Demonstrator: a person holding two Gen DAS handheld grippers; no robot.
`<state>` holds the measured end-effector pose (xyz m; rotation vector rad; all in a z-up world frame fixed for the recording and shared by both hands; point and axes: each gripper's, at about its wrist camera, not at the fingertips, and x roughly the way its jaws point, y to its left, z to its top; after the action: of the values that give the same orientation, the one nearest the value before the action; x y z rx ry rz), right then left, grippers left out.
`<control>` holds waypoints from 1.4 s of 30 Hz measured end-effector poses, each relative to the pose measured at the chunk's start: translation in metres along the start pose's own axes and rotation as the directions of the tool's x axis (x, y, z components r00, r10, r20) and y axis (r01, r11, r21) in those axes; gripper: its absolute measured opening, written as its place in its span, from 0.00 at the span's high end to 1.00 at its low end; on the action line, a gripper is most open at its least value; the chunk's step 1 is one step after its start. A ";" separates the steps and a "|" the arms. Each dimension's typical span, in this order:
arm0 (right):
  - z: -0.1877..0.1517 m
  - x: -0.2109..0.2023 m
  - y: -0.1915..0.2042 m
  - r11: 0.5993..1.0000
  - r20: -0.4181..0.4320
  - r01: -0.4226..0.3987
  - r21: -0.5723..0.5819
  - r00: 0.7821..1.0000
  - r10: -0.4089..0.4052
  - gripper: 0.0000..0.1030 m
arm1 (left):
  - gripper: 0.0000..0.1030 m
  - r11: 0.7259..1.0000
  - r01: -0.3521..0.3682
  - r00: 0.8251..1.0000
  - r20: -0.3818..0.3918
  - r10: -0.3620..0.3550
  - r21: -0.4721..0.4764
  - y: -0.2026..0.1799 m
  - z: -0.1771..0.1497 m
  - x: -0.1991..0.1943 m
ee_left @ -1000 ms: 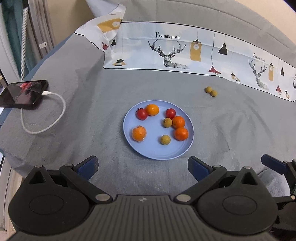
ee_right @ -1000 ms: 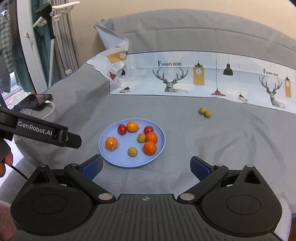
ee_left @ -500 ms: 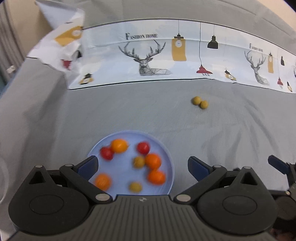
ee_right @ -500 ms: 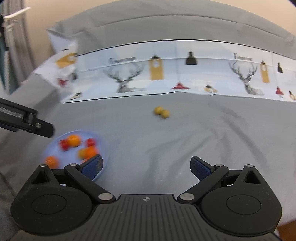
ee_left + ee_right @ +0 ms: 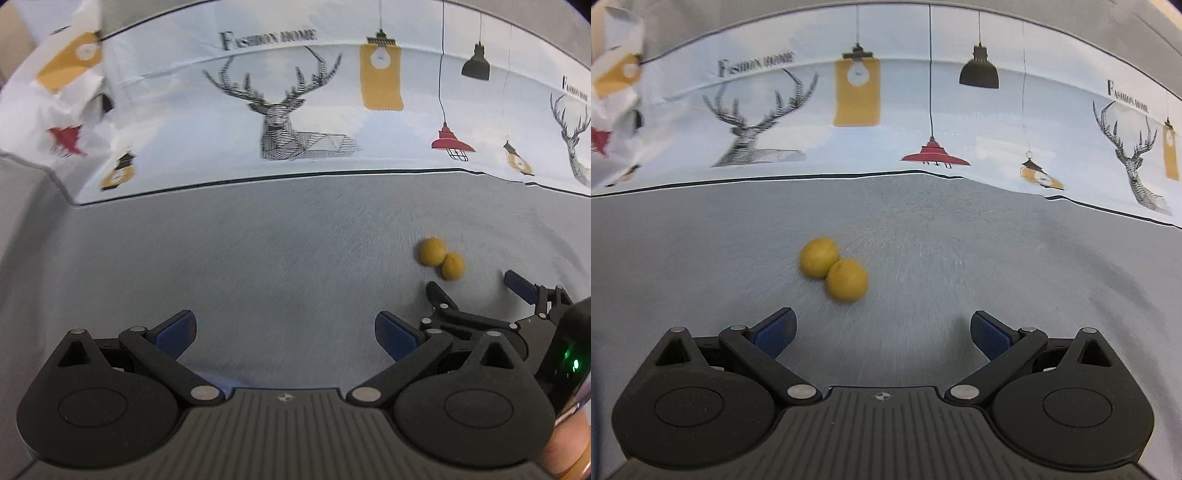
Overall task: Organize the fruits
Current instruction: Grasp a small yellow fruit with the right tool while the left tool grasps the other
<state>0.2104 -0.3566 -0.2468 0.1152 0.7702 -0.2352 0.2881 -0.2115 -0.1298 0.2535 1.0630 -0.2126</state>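
Plate has dropped out of both views since a second ago; both tongs have swung off it toward the loose pair. Landmark: two yellow fruits point(image 5: 833, 273), touching each other on the grey cloth point(image 5: 960, 258). Left of the fruits, left gripper point(image 5: 284, 328) is wide open, nothing in it, over bare cloth. Right gripper point(image 5: 882, 328) sits just short of the fruits, jaws wide apart, empty; nearer fruit is slightly left of its centreline. Printed deer cloth point(image 5: 886, 110) lies beyond the fruits. Judgement: the right gripper is lining up a pick on the nearer fruit; the touching neighbour may roll.
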 end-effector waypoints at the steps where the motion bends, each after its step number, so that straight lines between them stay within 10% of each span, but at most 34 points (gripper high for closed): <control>1: 0.001 0.003 0.000 1.000 0.018 -0.005 -0.003 1.000 0.005 0.06 | 0.00 1.000 0.001 1.000 0.002 -0.001 0.010 -0.005 0.004 0.006; 3: 0.001 0.004 0.000 0.999 0.057 -0.020 -0.029 0.998 0.022 0.24 | 0.00 0.999 0.004 1.000 0.006 -0.004 0.033 -0.016 0.011 0.019; 5: -0.001 -0.001 0.000 0.998 0.101 -0.035 -0.056 0.994 0.040 0.77 | 0.00 0.999 0.012 1.000 0.007 -0.012 0.053 -0.030 0.017 0.030; 14: -0.023 -0.034 -0.087 0.963 0.016 0.170 0.207 0.984 -0.177 0.75 | 0.00 0.985 0.087 0.996 -0.031 -0.083 0.149 -0.098 0.031 0.071; 27: -0.035 -0.026 -0.109 0.951 0.067 0.125 0.281 0.986 -0.150 0.75 | 0.00 0.961 0.213 0.973 -0.129 -0.192 0.178 -0.103 0.002 0.084; 42: -0.034 -0.024 -0.107 0.954 0.075 0.126 0.273 0.985 -0.152 0.75 | 0.35 0.936 0.222 0.975 -0.058 -0.215 0.272 -0.105 -0.018 0.067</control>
<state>0.1433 -0.4499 -0.2562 0.3043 0.6487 -0.4765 0.2738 -0.3089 -0.2079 0.3911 1.0875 -0.5628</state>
